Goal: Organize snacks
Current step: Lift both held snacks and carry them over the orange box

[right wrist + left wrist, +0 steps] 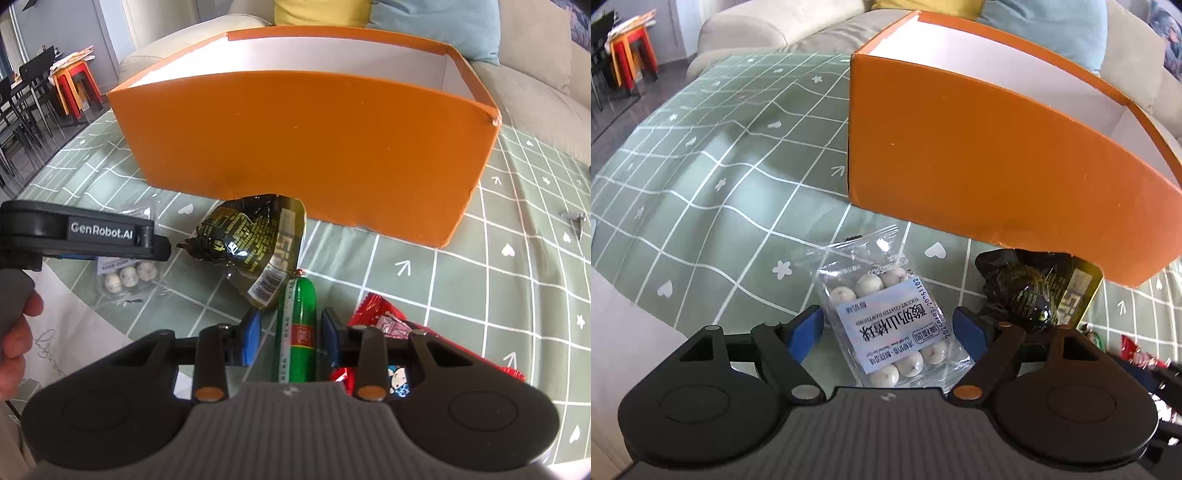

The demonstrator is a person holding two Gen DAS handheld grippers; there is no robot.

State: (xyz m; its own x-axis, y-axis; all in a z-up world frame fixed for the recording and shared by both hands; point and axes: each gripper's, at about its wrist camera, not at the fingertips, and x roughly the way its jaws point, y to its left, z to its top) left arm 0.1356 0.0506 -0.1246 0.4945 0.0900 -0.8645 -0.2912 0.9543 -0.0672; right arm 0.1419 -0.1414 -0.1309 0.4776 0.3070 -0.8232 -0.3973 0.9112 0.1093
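- Left gripper (888, 328): jaws spread wide on either side of the clear packet of yogurt-coated balls (892, 325), pads standing clear of the film. The packet lies flat on the green checked tablecloth (713, 177).
- Packet, handling judged: light, with crinkly slippery film over hard round pieces that may roll under pressure. A hold across the labelled middle looks the most secure; the sealed end is thin and likely to slip.
- Right gripper (290, 336): jaws partly closed astride the green sausage stick (297, 325); actual contact with the pads cannot be told. Judged firm and smooth, best taken mid-length.
- Beside it: red wrapped snacks (391, 325), partly under the right jaw.
- Further out: black crumpled bag (243, 240), soft and bulky, its top tucked into the notch in the box wall.
- Farthest: orange box (306, 147), open-topped with a white interior, the likely destination.
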